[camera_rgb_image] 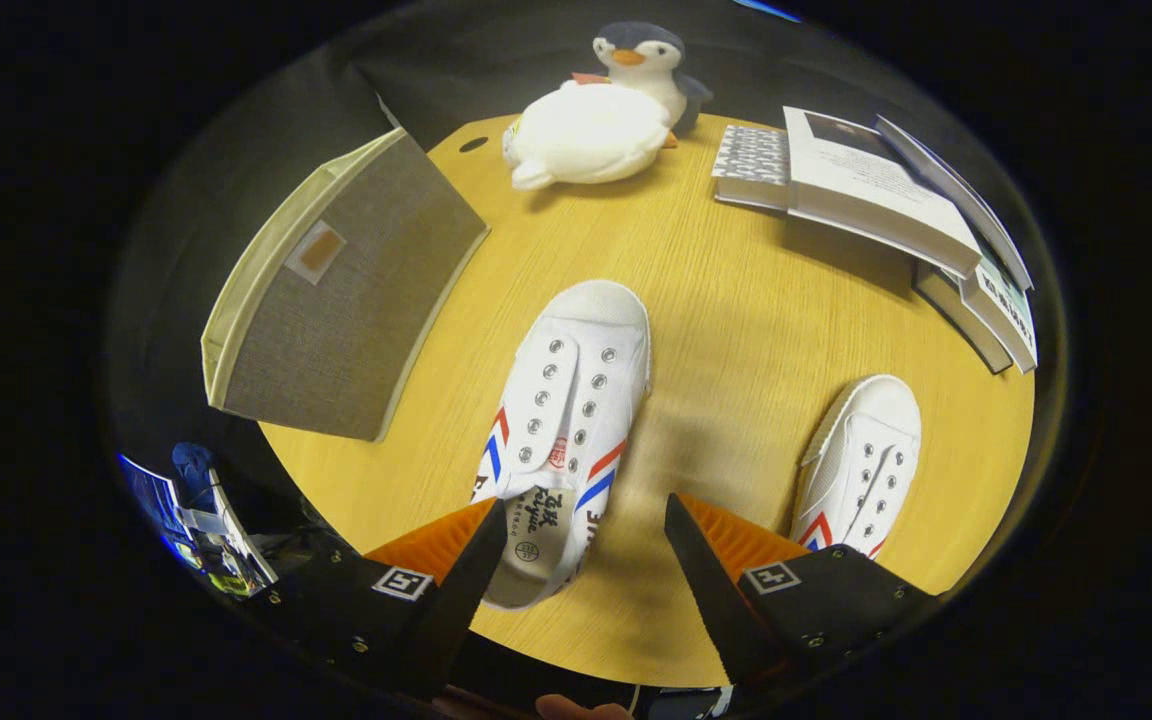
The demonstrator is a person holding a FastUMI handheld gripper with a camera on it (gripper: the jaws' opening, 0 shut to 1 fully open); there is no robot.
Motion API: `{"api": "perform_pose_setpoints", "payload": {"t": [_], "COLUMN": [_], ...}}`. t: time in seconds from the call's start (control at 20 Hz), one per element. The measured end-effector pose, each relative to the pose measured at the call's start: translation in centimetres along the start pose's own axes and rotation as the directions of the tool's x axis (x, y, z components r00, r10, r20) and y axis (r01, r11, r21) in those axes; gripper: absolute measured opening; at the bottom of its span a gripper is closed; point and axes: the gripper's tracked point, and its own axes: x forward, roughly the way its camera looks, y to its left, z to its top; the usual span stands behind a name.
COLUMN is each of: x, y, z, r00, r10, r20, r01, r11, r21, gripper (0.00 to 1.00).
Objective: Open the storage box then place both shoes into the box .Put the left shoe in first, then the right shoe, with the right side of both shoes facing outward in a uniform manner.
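Note:
A white canvas shoe (564,430) with red and blue stripes lies on the wooden table (736,300), toe pointing away from me. Its heel sits between my fingers, closer to the left one. My gripper (586,530) hovers open above the heel, and neither finger touches the shoe. A second matching shoe (861,465) lies to the right, just beyond the right finger. The grey fabric storage box (336,290) with a cream rim stands beyond the left finger, at the table's left edge, with its lid down.
A plush penguin (601,115) rests at the far side of the table. A stack of books (886,210) lies at the far right. Bare tabletop stretches between the two shoes and ahead of them.

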Motion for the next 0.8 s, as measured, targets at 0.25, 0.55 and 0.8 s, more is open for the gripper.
{"api": "perform_pose_setpoints", "payload": {"t": [0.25, 0.55, 0.8], "x": [2.5, 2.9, 2.8], "y": [-0.9, 0.9, 0.1], "z": [0.0, 0.0, -0.2], "r00": [0.997, 0.988, 0.989], "r10": [-0.031, 0.073, 0.068], "r20": [-0.077, -0.138, -0.128], "r01": [0.029, -0.066, -0.053], "r11": [0.999, 0.996, 0.992], "r21": [-0.027, 0.055, 0.117], "gripper": [0.97, 0.53, 0.07]}}
